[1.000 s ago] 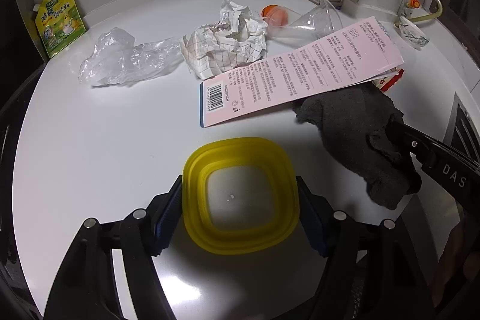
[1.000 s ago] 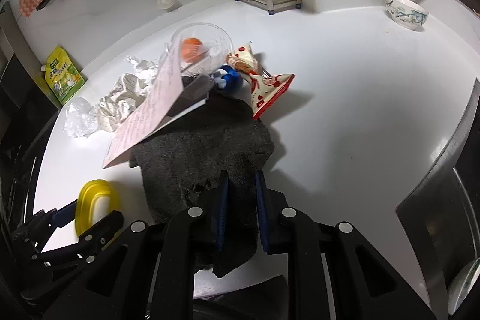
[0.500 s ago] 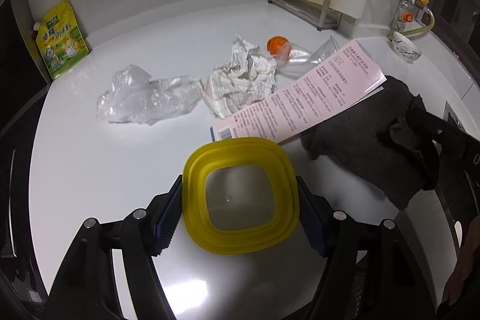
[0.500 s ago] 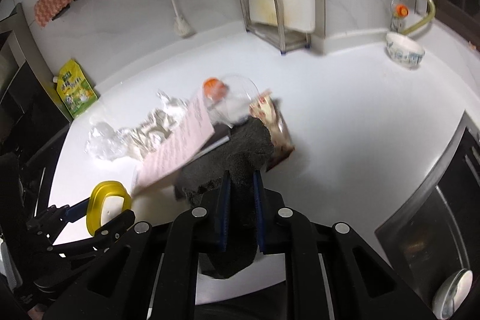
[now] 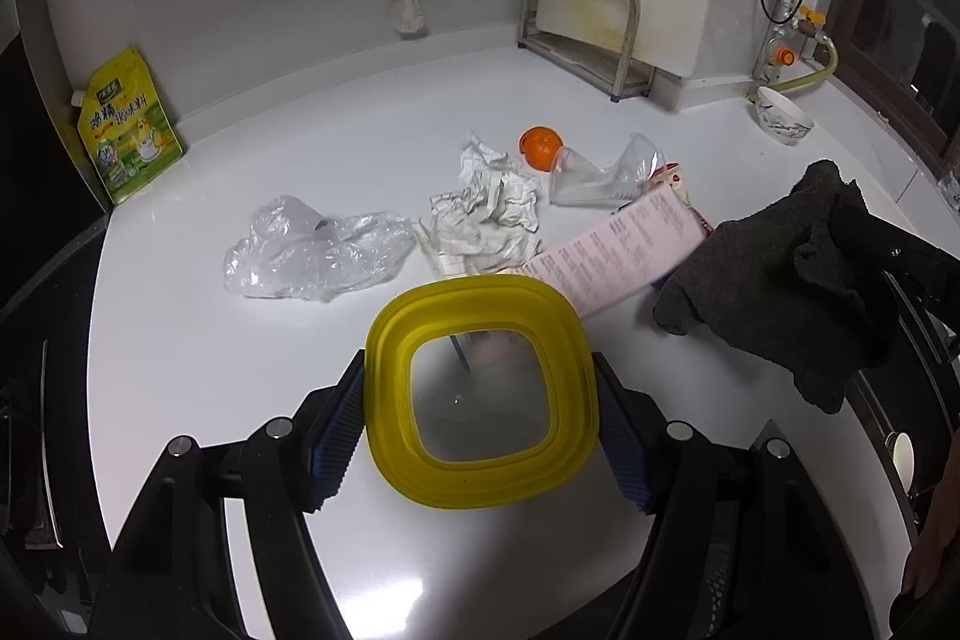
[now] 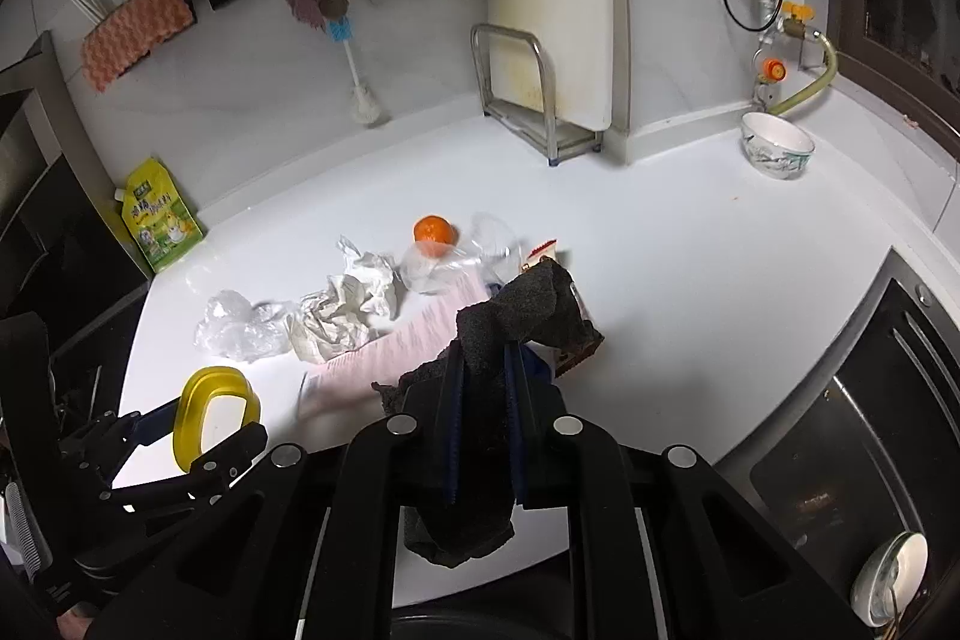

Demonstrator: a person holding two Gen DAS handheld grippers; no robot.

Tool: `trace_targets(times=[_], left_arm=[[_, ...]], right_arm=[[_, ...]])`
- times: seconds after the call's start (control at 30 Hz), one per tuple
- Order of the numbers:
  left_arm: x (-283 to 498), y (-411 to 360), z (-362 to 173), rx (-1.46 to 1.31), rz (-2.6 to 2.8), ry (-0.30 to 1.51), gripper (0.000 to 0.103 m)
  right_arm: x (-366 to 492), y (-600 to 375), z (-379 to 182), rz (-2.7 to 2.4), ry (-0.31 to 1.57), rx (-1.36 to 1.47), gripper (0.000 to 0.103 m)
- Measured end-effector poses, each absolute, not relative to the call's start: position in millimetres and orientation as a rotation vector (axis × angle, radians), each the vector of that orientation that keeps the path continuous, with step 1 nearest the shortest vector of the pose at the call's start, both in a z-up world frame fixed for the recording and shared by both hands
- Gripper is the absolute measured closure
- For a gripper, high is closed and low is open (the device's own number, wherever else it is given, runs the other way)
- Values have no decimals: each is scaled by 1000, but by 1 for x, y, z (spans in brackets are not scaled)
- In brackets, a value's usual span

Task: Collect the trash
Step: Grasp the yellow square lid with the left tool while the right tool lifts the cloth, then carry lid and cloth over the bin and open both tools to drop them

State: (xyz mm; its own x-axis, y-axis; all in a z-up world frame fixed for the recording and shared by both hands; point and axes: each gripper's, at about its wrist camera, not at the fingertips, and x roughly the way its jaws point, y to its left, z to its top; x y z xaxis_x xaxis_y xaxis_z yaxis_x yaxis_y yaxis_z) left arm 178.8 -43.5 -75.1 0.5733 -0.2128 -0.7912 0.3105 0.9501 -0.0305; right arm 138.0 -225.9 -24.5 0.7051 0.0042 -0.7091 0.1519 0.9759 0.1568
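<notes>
My left gripper is shut on a yellow-rimmed container, held above the white counter; the container shows in the right wrist view. My right gripper is shut on a dark grey cloth, lifted off the counter; the cloth hangs at the right of the left wrist view. Trash lies on the counter: a clear plastic bag, crumpled paper, a pink printed sheet, a clear plastic cup, an orange ball and a red-white wrapper.
A green-yellow pouch leans at the back left. A metal rack with a cutting board, a bottle brush and a bowl stand along the back. A sink lies at the right.
Both grippers have risen and pulled back from the counter. The dark cloth has lifted off the trash pile, and the pink sheet has settled lower.
</notes>
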Motion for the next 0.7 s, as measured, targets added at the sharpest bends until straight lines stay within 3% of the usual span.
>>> trace_targets(times=[0.7], left_arm=[[69, -50, -59, 129, -298, 892, 35]], right_arm=[[16, -230, -33, -16, 840, 229, 91]])
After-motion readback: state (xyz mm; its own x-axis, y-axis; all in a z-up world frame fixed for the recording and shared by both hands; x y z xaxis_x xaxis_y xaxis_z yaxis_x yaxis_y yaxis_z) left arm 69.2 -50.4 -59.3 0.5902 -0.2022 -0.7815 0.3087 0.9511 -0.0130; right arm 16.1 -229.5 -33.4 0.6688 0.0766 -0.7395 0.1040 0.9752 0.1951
